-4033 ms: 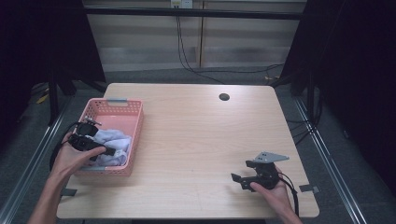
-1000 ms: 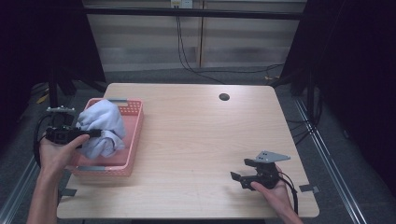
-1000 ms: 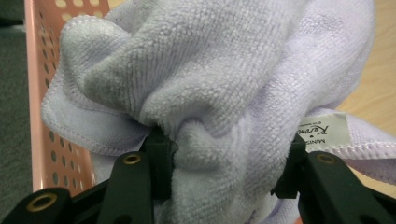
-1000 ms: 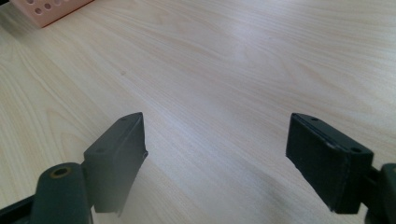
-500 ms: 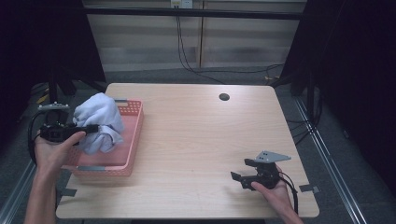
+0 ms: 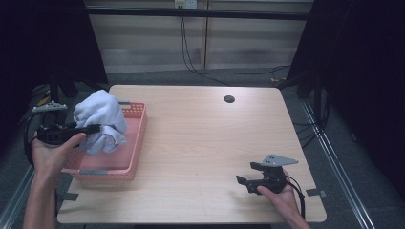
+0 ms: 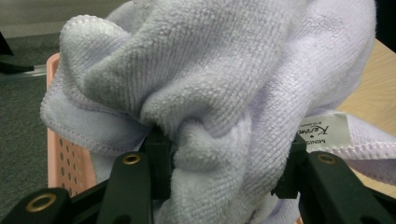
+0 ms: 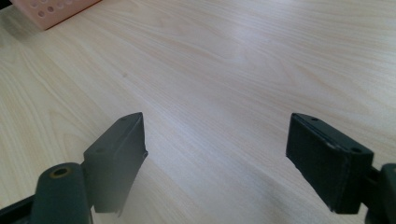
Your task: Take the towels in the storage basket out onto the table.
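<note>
The left gripper (image 6: 90, 129) has its jaws clamped on a bunched pale towel (image 6: 101, 121), holding it up above the left end of the pink basket (image 6: 125, 162) at the left edge of the table (image 6: 200, 143). In the left gripper view the towel (image 7: 219, 93) bulges over both jaws so that the pads are buried in folds, and only a corner of the basket (image 7: 58, 154) shows beneath it; a white label (image 7: 324, 131) is sewn at the towel's hem, its print cut off and too small to read in full. From above, the hanging cloth covers most of the basket's inside, so whatever else lies there cannot be made out. The right gripper (image 6: 247, 182) rests in the person's hand near the table's front right corner, its jaws wide apart with nothing between them; in the right gripper view (image 8: 215, 154) only bare wood lies between them, with a corner of the basket (image 8: 51, 11) cut off at the top left. A small dark round hole (image 6: 229, 99) sits near the far edge.
</note>
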`<act>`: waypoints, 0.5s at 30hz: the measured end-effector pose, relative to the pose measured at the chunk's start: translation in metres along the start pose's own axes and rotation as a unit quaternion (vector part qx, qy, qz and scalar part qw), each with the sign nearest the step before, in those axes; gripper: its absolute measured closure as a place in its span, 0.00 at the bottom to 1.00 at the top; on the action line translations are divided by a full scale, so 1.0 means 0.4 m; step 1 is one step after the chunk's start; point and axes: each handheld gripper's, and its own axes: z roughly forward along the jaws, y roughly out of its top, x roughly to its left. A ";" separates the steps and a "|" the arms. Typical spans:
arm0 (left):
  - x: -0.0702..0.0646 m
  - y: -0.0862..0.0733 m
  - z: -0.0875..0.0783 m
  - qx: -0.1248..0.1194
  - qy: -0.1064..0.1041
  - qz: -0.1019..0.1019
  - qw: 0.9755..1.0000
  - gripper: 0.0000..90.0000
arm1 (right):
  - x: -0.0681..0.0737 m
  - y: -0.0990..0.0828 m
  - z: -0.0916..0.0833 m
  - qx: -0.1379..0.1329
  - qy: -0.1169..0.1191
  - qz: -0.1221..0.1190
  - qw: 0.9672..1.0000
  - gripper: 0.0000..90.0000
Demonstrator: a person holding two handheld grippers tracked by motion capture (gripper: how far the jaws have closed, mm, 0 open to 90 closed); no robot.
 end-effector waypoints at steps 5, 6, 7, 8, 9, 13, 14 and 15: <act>-0.012 -0.001 -0.016 -0.009 -0.001 0.005 1.000 0.59 | 0.000 -0.001 -0.004 -0.001 -0.001 0.000 1.000 0.22; -0.012 -0.001 -0.016 -0.009 -0.001 0.005 1.000 0.59 | 0.000 -0.001 -0.004 -0.001 0.000 0.000 1.000 0.22; -0.015 0.001 -0.022 -0.015 -0.003 0.004 1.000 0.59 | 0.000 -0.001 -0.003 -0.001 -0.001 0.000 1.000 0.22; -0.015 0.004 -0.027 -0.013 -0.005 0.007 1.000 0.59 | 0.000 -0.002 -0.003 -0.001 -0.001 0.000 1.000 0.22; -0.017 0.007 -0.030 -0.011 -0.006 0.008 1.000 0.59 | 0.000 -0.002 -0.003 -0.001 -0.001 0.000 1.000 0.22; -0.029 0.018 -0.041 0.006 0.000 0.018 1.000 0.59 | -0.001 -0.001 -0.003 -0.001 -0.001 0.001 1.000 0.22; -0.033 0.020 -0.043 0.005 -0.001 0.016 1.000 0.59 | 0.000 -0.001 -0.003 -0.001 -0.001 0.004 1.000 0.22; -0.038 0.024 -0.046 0.004 -0.002 0.018 1.000 0.59 | -0.001 -0.001 -0.003 -0.003 -0.001 0.003 1.000 0.22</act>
